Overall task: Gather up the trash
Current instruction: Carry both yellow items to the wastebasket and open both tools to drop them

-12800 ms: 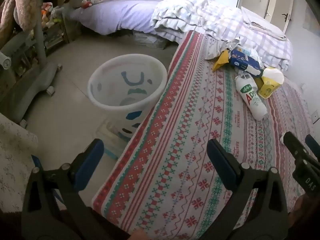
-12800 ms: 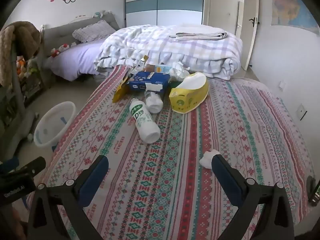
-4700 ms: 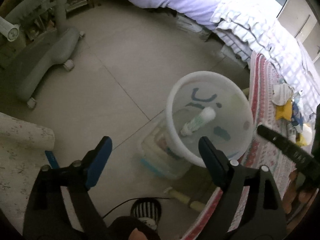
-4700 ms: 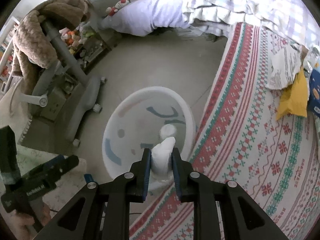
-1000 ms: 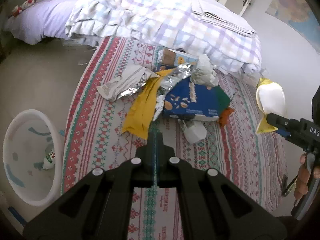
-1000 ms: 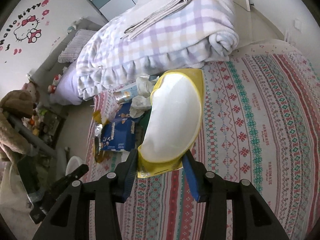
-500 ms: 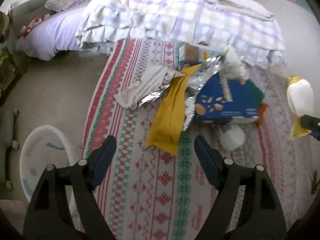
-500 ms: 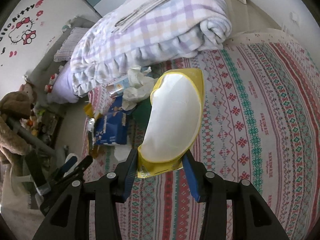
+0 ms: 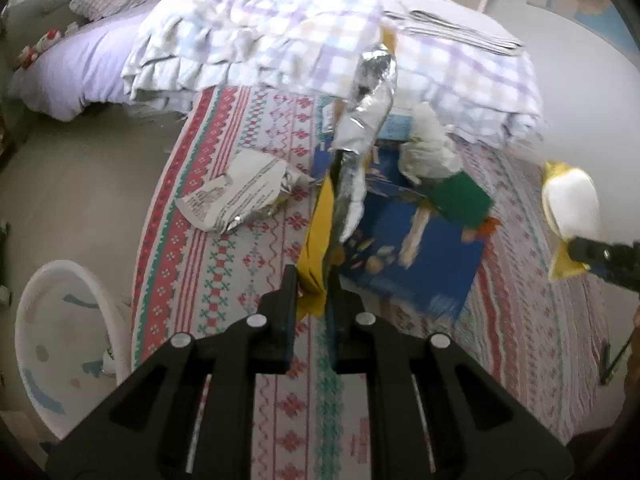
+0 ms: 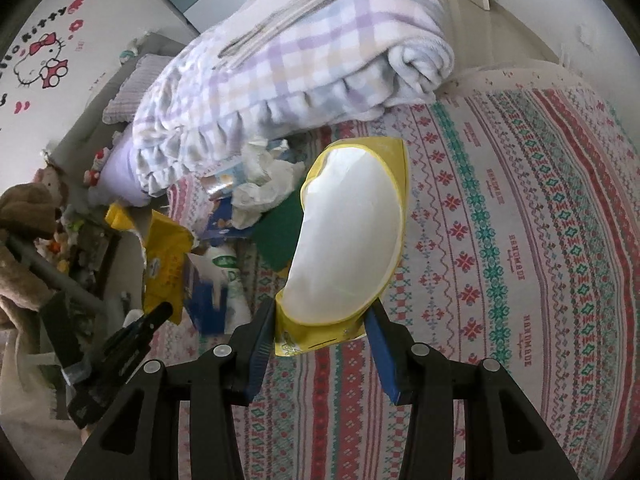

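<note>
Pickup step: left gripper (image 9: 313, 294) fingers closing on yellow foil wrapper (image 9: 320, 236); right gripper (image 10: 320, 322) grasping yellow pouch (image 10: 348, 236); next, carry both to white bin (image 9: 60, 320)

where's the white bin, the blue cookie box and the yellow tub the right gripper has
white bin (image 9: 68, 276): left wrist view, on its near rim, at lower left.
blue cookie box (image 9: 440, 256): left wrist view, on its blue top face.
yellow tub (image 10: 348, 236): right wrist view, on its white lid, above the blue pads.
</note>
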`<state>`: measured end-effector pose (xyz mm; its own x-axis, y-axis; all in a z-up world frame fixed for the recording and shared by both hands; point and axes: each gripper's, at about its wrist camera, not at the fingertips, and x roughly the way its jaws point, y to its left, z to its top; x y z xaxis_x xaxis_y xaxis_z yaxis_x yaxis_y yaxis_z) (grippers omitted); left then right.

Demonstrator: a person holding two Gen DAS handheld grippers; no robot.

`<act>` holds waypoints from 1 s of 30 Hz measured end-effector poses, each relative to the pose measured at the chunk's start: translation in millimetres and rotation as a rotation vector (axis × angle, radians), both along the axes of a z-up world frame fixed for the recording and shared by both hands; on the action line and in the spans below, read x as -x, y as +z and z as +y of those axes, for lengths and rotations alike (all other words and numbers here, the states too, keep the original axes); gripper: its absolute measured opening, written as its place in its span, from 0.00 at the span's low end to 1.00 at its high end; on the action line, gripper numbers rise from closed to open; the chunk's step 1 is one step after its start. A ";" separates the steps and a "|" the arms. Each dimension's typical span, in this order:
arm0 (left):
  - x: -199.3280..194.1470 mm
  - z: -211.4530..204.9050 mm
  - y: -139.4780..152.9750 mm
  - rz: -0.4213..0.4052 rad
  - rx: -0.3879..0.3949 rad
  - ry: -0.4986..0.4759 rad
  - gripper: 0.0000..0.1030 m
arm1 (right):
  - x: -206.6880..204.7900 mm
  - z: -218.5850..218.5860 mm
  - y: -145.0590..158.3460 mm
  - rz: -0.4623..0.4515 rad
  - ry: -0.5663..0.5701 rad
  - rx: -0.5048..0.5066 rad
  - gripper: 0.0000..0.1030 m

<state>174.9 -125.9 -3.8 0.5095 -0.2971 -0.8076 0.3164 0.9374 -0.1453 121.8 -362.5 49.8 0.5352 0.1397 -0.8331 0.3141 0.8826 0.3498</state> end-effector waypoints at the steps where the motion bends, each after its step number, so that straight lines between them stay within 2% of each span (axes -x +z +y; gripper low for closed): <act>1: 4.3 0.8 2.7 -0.001 0.003 -0.009 0.13 | 1.8 1.6 1.8 -0.005 0.003 -0.003 0.44; 8: 30.1 14.6 23.1 -0.006 0.046 -0.029 0.13 | 9.2 30.2 15.9 -0.046 0.056 -0.002 0.44; 14: 42.0 42.4 31.1 -0.006 0.054 0.004 0.13 | 10.4 64.2 20.5 -0.059 0.132 0.018 0.44; 21: 49.0 85.9 28.3 0.016 0.030 0.074 0.13 | 7.1 102.2 17.5 -0.060 0.213 0.039 0.44; 30: 52.7 154.4 8.5 0.101 0.016 0.209 0.14 | -9.8 160.2 8.4 -0.060 0.309 0.041 0.44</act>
